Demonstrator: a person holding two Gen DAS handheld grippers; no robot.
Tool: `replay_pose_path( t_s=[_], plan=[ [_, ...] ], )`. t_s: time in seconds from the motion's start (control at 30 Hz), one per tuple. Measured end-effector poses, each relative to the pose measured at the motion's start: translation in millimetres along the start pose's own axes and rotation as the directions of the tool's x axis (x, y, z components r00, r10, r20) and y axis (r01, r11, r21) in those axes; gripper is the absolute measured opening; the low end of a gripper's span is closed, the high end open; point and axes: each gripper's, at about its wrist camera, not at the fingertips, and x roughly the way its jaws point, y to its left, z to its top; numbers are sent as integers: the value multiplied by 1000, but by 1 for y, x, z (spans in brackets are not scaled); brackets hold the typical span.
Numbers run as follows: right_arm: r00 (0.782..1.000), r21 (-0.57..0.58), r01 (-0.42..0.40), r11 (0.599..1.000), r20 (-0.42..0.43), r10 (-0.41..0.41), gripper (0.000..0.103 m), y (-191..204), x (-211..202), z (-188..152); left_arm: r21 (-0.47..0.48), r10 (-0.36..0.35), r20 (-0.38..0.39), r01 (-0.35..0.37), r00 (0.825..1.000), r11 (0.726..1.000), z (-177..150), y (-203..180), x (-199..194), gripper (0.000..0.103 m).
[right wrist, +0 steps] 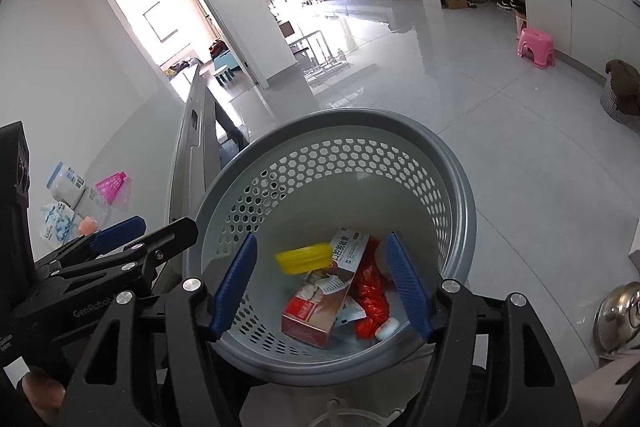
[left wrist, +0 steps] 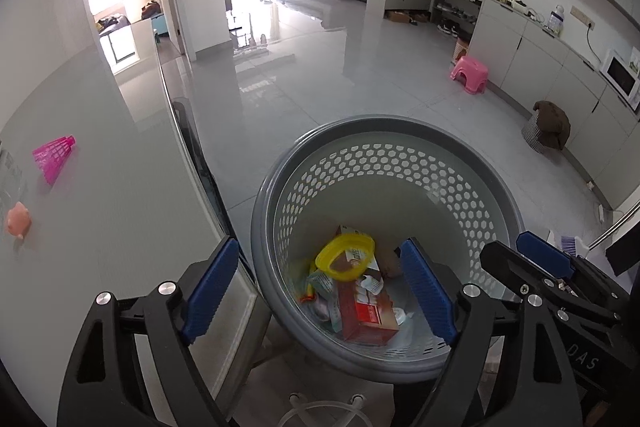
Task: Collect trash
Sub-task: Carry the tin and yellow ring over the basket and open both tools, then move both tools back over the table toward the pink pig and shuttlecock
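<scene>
A grey perforated trash basket (left wrist: 472,183) stands on the floor beside the table; it also shows in the right wrist view (right wrist: 452,171). Inside lie a yellow lid (left wrist: 344,255), a red box (left wrist: 368,319), wrappers and a red bag (right wrist: 372,295). The yellow lid (right wrist: 306,257) looks blurred, in mid-air inside the basket. My left gripper (left wrist: 316,291) is open and empty above the basket's near rim. My right gripper (right wrist: 324,283) is open and empty over the basket. On the table lie a pink mesh piece (left wrist: 54,155) and a small peach-coloured object (left wrist: 18,221).
The grey table (left wrist: 100,187) is to the left, its edge next to the basket. Plastic packets (right wrist: 64,203) lie on it. A pink stool (left wrist: 470,73) and a draped basket (left wrist: 546,127) stand by the cabinets on the right. A metal pot lid (right wrist: 618,315) is at the right.
</scene>
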Motion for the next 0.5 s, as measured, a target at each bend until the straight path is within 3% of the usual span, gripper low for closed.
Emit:
replay_pose_path(
  t_s=[0.5],
  plan=[
    [1000,5,-5,1000,-2,5,64,-1,-2,0,4,4,1,-4,1000,1000,-2,0,-1,82]
  ],
)
